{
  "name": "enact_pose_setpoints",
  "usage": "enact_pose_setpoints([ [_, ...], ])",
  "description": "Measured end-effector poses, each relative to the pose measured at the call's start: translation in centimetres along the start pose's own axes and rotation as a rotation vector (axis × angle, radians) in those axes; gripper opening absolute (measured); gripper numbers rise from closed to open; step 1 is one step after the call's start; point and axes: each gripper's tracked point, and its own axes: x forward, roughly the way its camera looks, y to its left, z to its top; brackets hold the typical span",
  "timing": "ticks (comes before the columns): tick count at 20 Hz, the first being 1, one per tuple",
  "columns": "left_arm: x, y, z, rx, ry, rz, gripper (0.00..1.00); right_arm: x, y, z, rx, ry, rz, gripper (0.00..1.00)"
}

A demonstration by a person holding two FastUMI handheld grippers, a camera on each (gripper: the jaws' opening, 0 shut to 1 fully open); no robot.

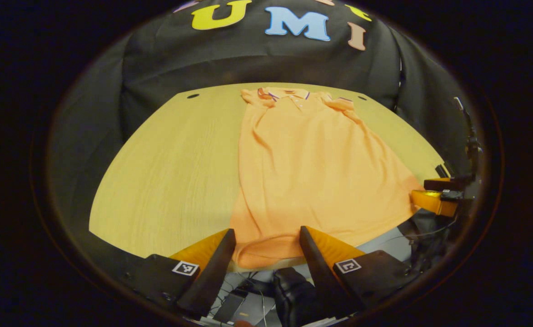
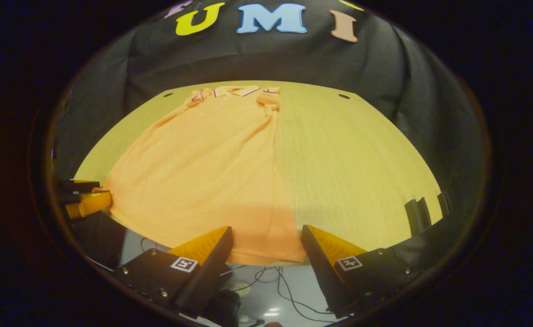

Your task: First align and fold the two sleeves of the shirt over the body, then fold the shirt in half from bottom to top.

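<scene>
The big table holds the orange shirt flat, collar at 12 o'clock, sleeves tucked over its body. At 6 o'clock the left gripper and right gripper are spread wide at the hem; uneven grabs could make a crooked fold

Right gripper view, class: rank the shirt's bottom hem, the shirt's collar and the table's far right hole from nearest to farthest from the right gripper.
1. Bottom hem: between the open fingers of the right gripper, at the table's near edge.
2. Far right hole: back of the table, right.
3. Collar: back edge, left; too close to the hole to call.
</scene>
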Motion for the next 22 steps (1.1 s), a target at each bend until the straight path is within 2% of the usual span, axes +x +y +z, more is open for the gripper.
enact_pose_setpoints([
  [3,0.2,-0.1,-0.2,0.011,0.001,0.021,0.94,0.1,0.1,-0.2,0.053,-0.003,0.01,0.95],
  [5,0.4,-0.3,-0.2,0.009,-0.003,0.027,0.93,0.2,0.2,-0.2,0.055,-0.007,0.008,0.92],
  [7,0.6,-0.8,0.0,0.011,-0.01,0.022,0.75,0.1,0.6,-0.2,0.062,-0.012,0.01,0.7],
  [8,0.6,-1.1,0.0,0.007,-0.011,0.018,0.69,0.1,1.0,-0.1,0.064,-0.018,0.016,0.56],
  [9,0.7,-1.3,0.1,0.005,-0.017,0.012,0.46,0.1,1.4,-0.2,0.067,-0.021,0.025,0.51],
  [10,0.8,-1.4,0.1,-0.004,-0.023,0.016,0.38,0.1,1.8,-0.1,0.077,-0.026,0.033,0.35],
  [11,0.9,-1.4,0.1,-0.003,-0.025,0.017,0.18,0.2,2.0,-0.1,0.089,-0.024,0.039,0.29],
  [12,0.9,-1.3,0.0,0.005,-0.034,0.013,0.18,0.2,2.0,0.0,0.103,-0.024,0.039,0.14],
  [13,0.9,-1.5,0.3,-0.014,-0.043,0.019,0.13,0.4,2.1,0.0,0.112,-0.02,0.046,0.13],
  [14,0.9,-1.4,0.3,-0.02,-0.045,0.016,0.08,-0.4,2.0,0.1,0.123,-0.017,0.043,0.04],
  [17,0.6,-1.3,0.5,-0.047,-0.047,0.019,0.08,-0.4,2.3,0.9,0.113,-0.012,0.073,0.03],
  [22,-1.0,-1.7,4.9,-0.025,-0.132,0.036,0.08,-3.0,2.3,6.0,0.086,-0.124,0.105,0.03],
])
